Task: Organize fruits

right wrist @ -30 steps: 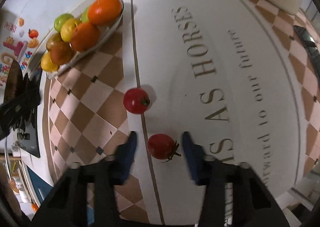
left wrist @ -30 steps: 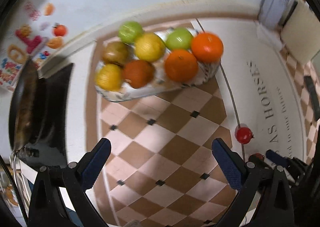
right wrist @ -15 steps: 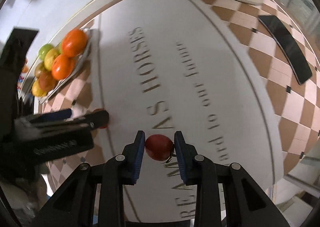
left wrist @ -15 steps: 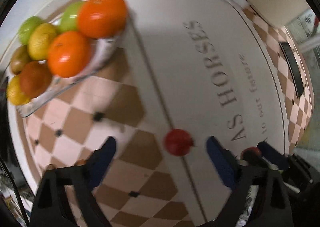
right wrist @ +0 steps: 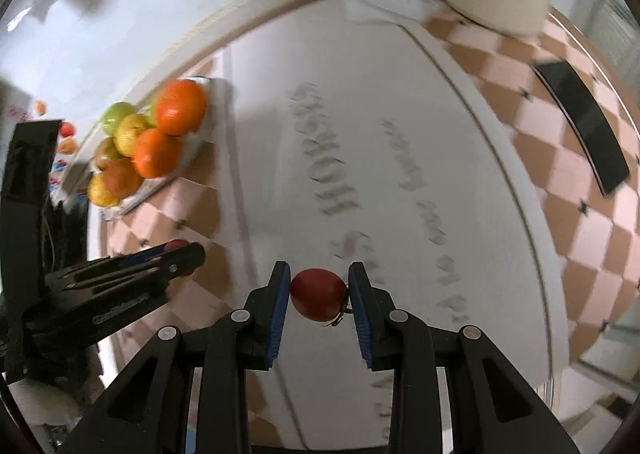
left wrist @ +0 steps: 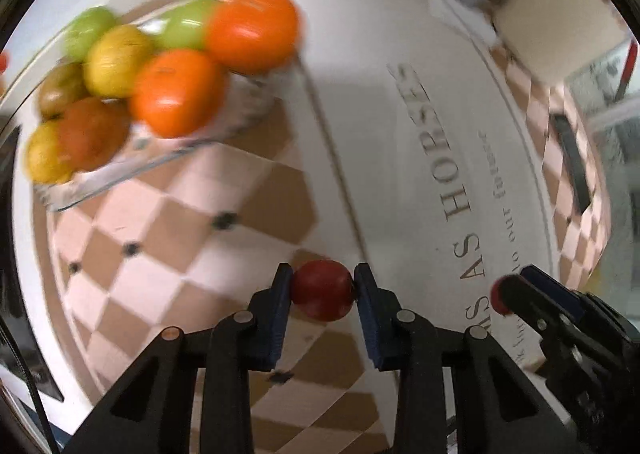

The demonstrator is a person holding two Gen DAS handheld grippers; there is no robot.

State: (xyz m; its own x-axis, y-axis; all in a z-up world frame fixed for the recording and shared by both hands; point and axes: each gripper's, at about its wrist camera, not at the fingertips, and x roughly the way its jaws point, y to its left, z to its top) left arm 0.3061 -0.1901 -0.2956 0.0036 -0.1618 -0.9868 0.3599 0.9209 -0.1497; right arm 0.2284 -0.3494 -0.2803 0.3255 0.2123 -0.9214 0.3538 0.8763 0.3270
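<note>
My left gripper and right gripper each pinch a tomato — over-squeezing may burst either; dish (ten o'clock) looks full.

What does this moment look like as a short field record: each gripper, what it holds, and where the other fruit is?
left gripper: shut on a red tomato
right gripper: shut on a second red tomato
glass tray: holds oranges, green and yellow fruit, far left on the table
tablecloth: checkered border, white centre with lettering
dark flat object: lies on the right border
</note>
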